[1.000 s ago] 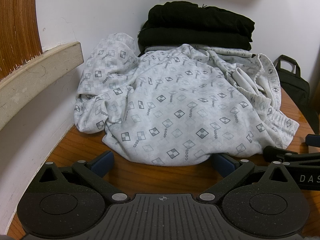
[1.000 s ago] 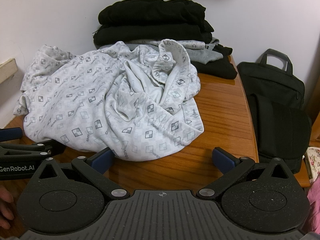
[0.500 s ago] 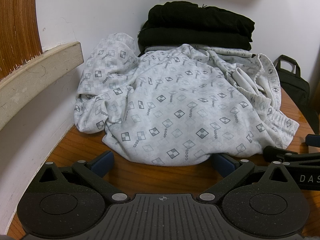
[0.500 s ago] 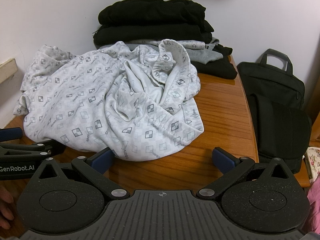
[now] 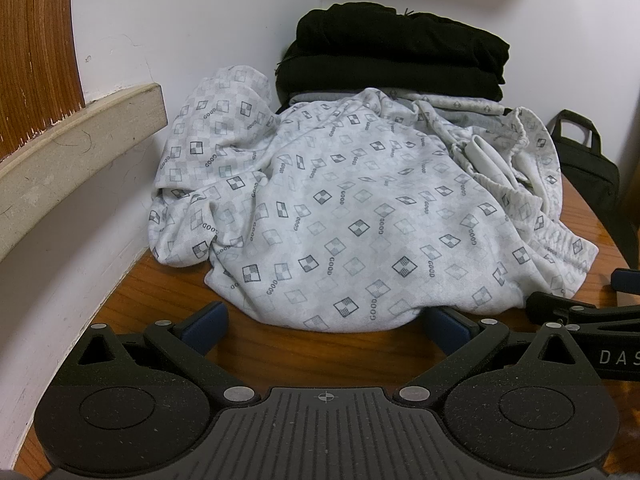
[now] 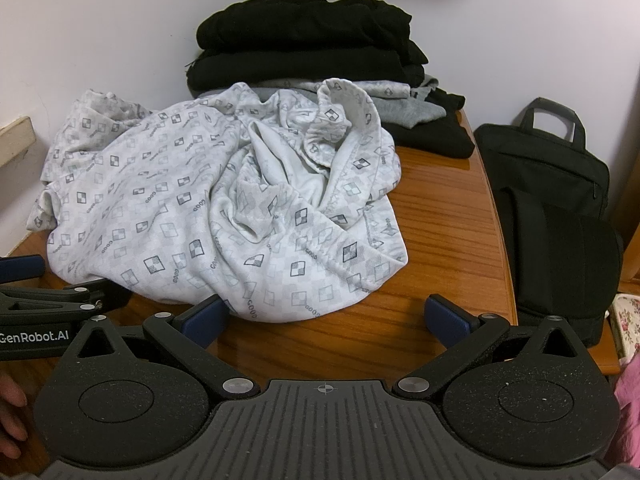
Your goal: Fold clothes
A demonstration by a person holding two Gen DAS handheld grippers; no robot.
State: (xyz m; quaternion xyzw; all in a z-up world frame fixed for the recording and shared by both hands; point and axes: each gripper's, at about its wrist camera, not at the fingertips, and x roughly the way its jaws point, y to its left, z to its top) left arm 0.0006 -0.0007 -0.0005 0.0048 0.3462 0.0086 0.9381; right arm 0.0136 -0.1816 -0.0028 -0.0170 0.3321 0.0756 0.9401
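Left wrist view. The left gripper [image 5: 326, 326] sits low over the table [image 5: 168, 300], a wooden top with reddish grain and a glossy finish. Its fingers [image 5: 204, 322] are blue-padded and stand wide apart, holding nothing; the right pad touches or lies just under the hem of the garment [image 5: 352, 216]. The garment is a crumpled heap of white knit printed with small checked diamonds and the word GOOD, with a gathered elastic band showing on its right side. It lies against the table's left edge, reaching toward the far corner, where it leans on the white wall. Behind it, in that corner, stands a stack [image 5: 396, 52] of folded black cloth, matte and thick, over thin grey and patterned layers. A black bag [image 5: 588, 168] shows beyond the table's right edge. The right gripper [image 5: 580, 312] enters low at the right.

Right wrist view. The right gripper [image 6: 326, 316] rests near the table's [image 6: 440, 224] front edge, its blue fingers [image 6: 446, 316] set wide apart and empty; the left pad is just beside the garment's [image 6: 192, 208] hem. The heap's pale inner face shows in a hollow near its top. The stack [image 6: 312, 48] sits at the far corner. The bag [image 6: 552, 216], of soft woven fabric with a loop handle, stands upright off the table's right edge. The left gripper [image 6: 60, 300] lies at the left.
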